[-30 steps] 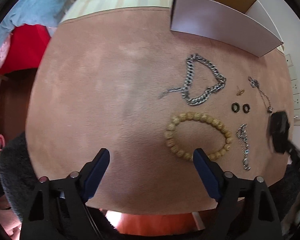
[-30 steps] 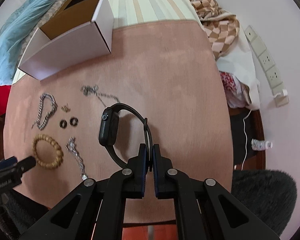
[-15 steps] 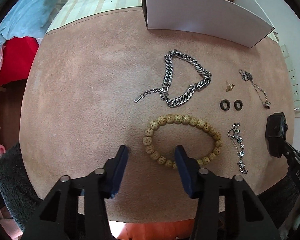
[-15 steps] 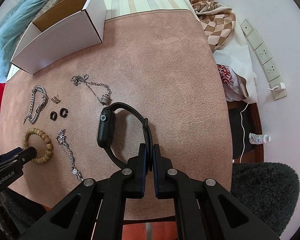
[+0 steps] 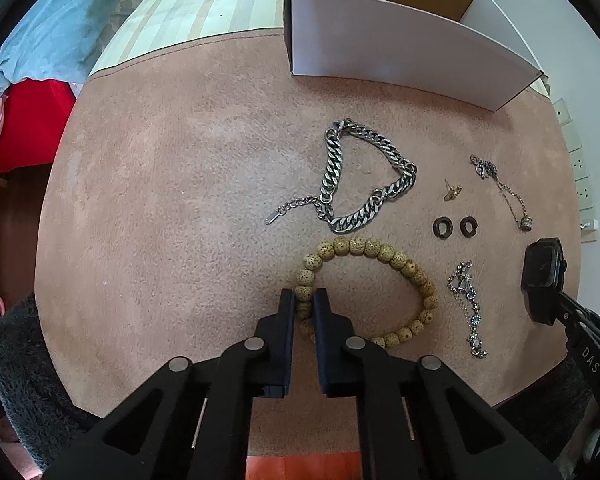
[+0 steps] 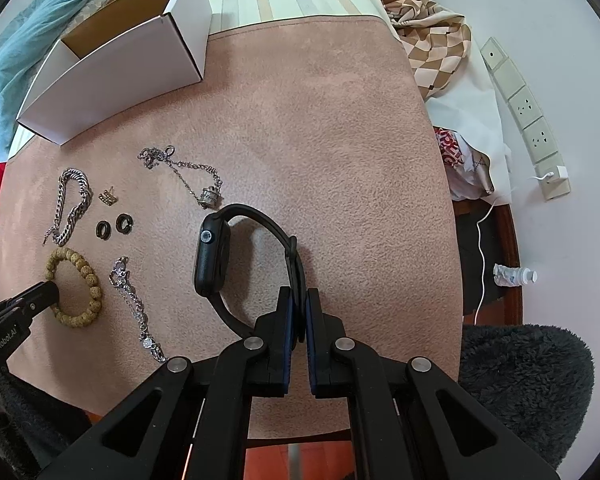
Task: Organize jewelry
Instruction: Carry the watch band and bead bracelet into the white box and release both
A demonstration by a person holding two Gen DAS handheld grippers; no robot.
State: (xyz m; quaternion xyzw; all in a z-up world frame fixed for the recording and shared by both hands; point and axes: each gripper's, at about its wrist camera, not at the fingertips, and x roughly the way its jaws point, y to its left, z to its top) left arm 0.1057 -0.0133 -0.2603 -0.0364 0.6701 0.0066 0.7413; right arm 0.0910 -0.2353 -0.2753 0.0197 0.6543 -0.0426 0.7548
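Note:
My left gripper (image 5: 304,300) is shut on the left side of a tan beaded bracelet (image 5: 380,250) that lies on the pink table cover. My right gripper (image 6: 298,296) is shut on the strap of a black smartwatch (image 6: 212,256), which also shows at the right edge of the left wrist view (image 5: 542,276). A heavy silver chain bracelet (image 5: 364,184), a gold stud (image 5: 452,191), two dark ring earrings (image 5: 454,227), a thin chain with a charm (image 5: 508,196) and a crystal bracelet (image 5: 466,304) lie between the grippers. The left gripper shows at the left edge of the right wrist view (image 6: 40,296).
An open white cardboard box (image 5: 400,52) stands at the far side of the table, also seen in the right wrist view (image 6: 112,68). A dark furry seat (image 6: 524,376) sits at the near edge. Checked cloth (image 6: 428,32) and wall sockets (image 6: 528,120) are to the right.
My left gripper moved forward and right, and closed from wide open onto the beaded bracelet. My right gripper kept its hold on the watch and shifted only slightly.

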